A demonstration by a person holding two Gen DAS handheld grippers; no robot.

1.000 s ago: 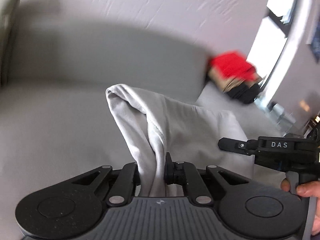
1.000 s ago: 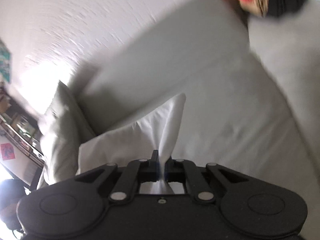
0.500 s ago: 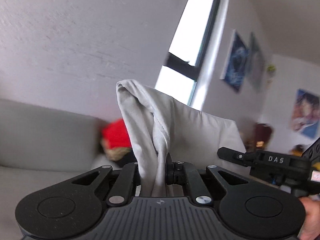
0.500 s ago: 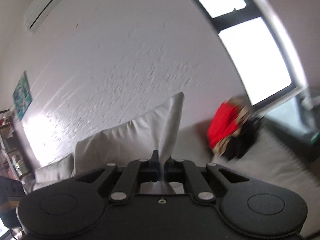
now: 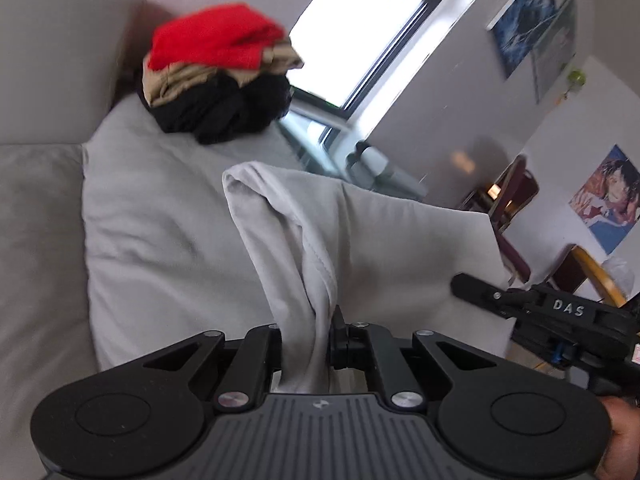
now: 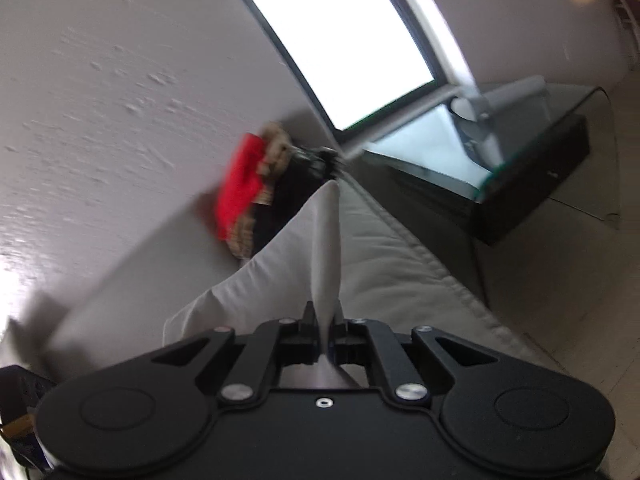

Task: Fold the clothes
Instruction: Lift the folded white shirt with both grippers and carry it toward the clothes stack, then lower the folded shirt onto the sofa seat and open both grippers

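Observation:
A light grey garment hangs stretched in the air between both grippers. My left gripper is shut on a bunched, hemmed edge of it. My right gripper is shut on a thin folded corner of the same garment; it also shows at the right of the left wrist view. A stack of folded clothes, red on top, tan, then black, sits on the sofa's far end against the backrest; it also shows in the right wrist view.
A grey sofa seat cushion lies below the garment, with the backrest at the left. A glass side table stands past the sofa's end under a bright window. Chairs and wall pictures are at the right.
Both grippers have swung with the garment held between them, from facing the wall and window down toward the sofa's end. The clothes stack is now closer and larger in the left view.

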